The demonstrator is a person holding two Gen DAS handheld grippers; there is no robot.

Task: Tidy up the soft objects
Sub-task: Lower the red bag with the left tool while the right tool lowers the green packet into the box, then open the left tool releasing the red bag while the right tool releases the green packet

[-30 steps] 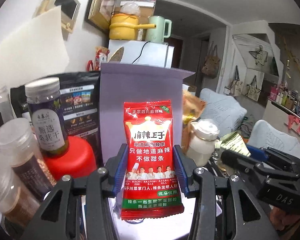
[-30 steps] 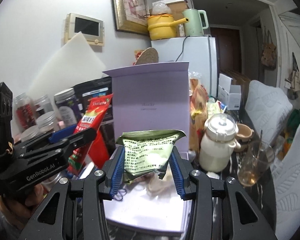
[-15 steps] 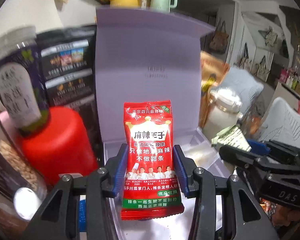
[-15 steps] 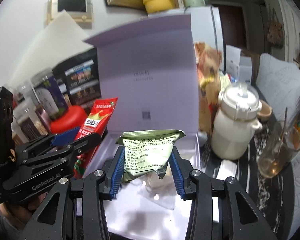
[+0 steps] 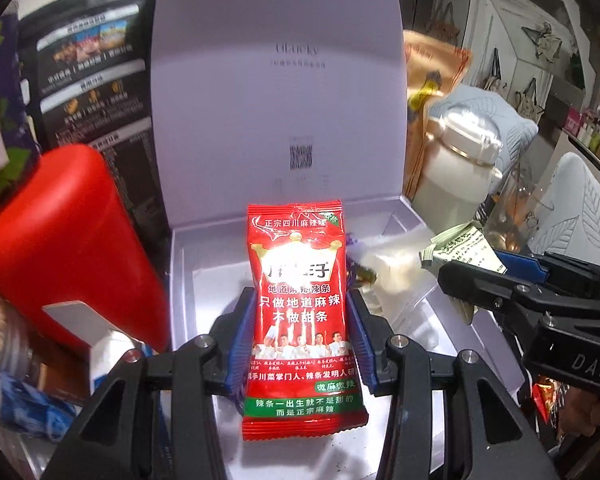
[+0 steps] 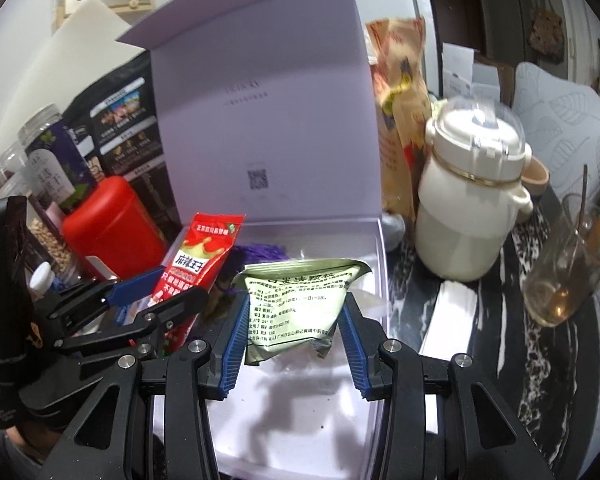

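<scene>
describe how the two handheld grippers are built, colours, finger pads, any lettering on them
Both the left gripper and the right gripper are matte black linkage frames with silver screw heads and ribbed blue finger pads. The left one's side reads GenRobot.AI; the right one's reads DAS.

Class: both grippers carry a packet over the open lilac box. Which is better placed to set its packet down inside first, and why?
Probably the right gripper: its green sachet hangs over the bare box floor. The left gripper's red packet sits nearer the box's left wall.

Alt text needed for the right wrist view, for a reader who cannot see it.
The right claw grips a green sachet above an open lilac box, its lid upright. On the left, the left claw holds a red snack packet; a cream jug stands right.
</scene>
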